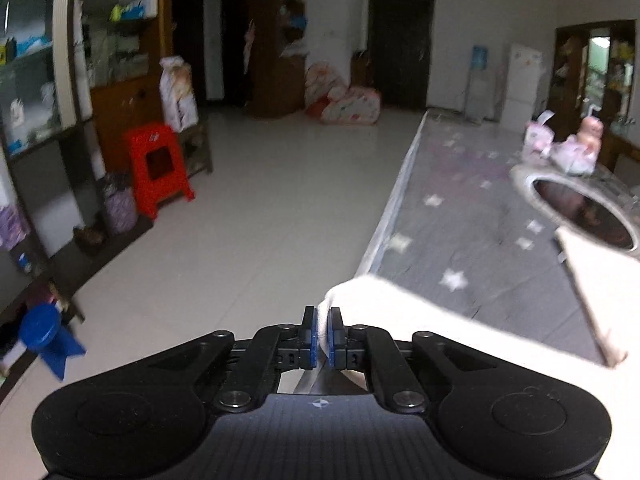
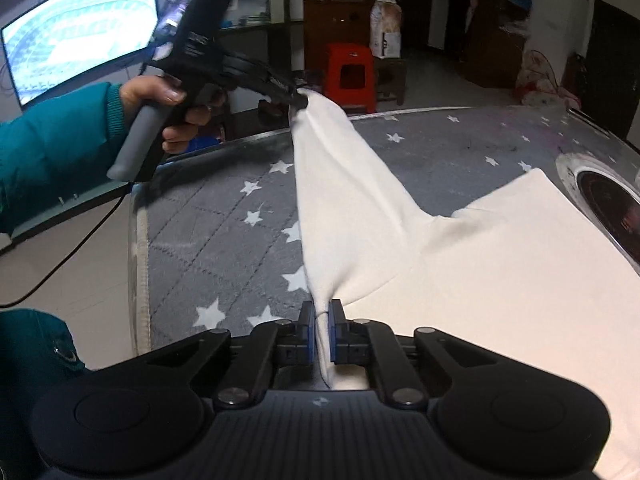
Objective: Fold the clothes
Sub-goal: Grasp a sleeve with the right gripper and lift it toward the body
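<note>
**Inspector:** Grey star-patterned cover [image 2: 224, 216] on a table, pale tiled floor beyond, a red stool [image 2: 350, 76] near the far edge. Where is the garment?

**Assistant:** White garment [image 2: 500, 264] lies mostly flat on the right part of the cover. One edge is raised off the surface, stretched between the two tools.

**Inspector:** Jaw condition?

**Assistant:** Left gripper [image 2: 298, 100], held by a hand [image 2: 168, 100] in a teal sleeve, has its jaws clamped on a far corner of the cloth. Its own camera confirms white fabric pinched between the blue pads [image 1: 314, 340]. Right gripper [image 2: 322, 334] is likewise closed onto a bunched near corner; fabric sits between its pads with no gap visible.

**Inspector:** Progress?

**Assistant:** Early, in my judgement. Both corners of one edge are secured and lifted, but no fold line is laid yet. Remaining: carry that edge across the body, lay it down, smooth it, then repeat for further folds.

**Inspector:** Hazards?

**Assistant:** A round dish-like object [image 2: 600, 200] sits just beside the far right of the cloth; it could snag.
</note>
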Demonstrator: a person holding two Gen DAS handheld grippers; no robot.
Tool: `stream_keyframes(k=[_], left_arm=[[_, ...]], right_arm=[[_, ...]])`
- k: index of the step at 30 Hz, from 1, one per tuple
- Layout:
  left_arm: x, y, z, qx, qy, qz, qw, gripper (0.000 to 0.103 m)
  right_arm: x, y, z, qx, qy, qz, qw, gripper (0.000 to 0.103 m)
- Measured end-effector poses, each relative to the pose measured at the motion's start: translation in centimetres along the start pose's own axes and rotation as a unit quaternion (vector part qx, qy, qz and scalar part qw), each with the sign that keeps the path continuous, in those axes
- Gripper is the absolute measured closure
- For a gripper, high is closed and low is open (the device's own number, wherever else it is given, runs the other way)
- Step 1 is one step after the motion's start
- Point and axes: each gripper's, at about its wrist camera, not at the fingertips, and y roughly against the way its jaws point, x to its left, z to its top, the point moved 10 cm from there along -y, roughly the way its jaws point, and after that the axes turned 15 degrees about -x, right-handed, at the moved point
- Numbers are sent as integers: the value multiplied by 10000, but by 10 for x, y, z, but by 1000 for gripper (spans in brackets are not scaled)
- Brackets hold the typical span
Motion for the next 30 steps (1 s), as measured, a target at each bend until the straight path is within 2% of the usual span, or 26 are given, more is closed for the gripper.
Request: stream_keyframes(k=[4, 7, 9, 13, 15, 18, 22, 23, 25, 27, 30], left_arm=[[10, 1, -7, 123, -47, 215, 9997, 85], [7, 11, 1, 22, -84, 268, 9996, 84], [-6, 18, 6, -42, -72, 21, 10000, 84], [-55, 28, 0, 73, -156, -913, 9957, 84], [-69, 22, -4, 121, -274, -1012, 9944, 83], [-72, 8, -6, 207, -218, -978, 9947, 83], [-66, -5, -5, 136, -337, -785, 9963, 81], [-62, -6, -3, 122, -349, -736, 9966, 79], [-54, -8, -1, 141, -293, -596, 9977, 63], [-47, -6, 0, 154, -211, -486, 9985, 62], [-50, 7, 2, 126, -91, -667, 9976, 55]], right_arm=[[-3, 12, 12, -223, -232, 65, 9995, 91], [-9, 21, 24, -416, -379, 0, 9984, 89], [-15, 25, 26, -462, -454, -65, 9979, 89], [-28, 26, 25, -445, -563, -241, 9971, 86], [-31, 23, 21, -392, -623, -300, 9968, 86], [-33, 22, 15, -314, -684, -340, 9966, 80], [-34, 18, 2, -129, -736, -351, 9966, 79], [-34, 17, -2, -68, -749, -351, 9966, 79], [-33, 15, -8, 15, -765, -345, 9965, 79], [-32, 19, -8, -23, -764, -349, 9965, 74], [-33, 28, -2, -169, -757, -424, 9961, 64]])
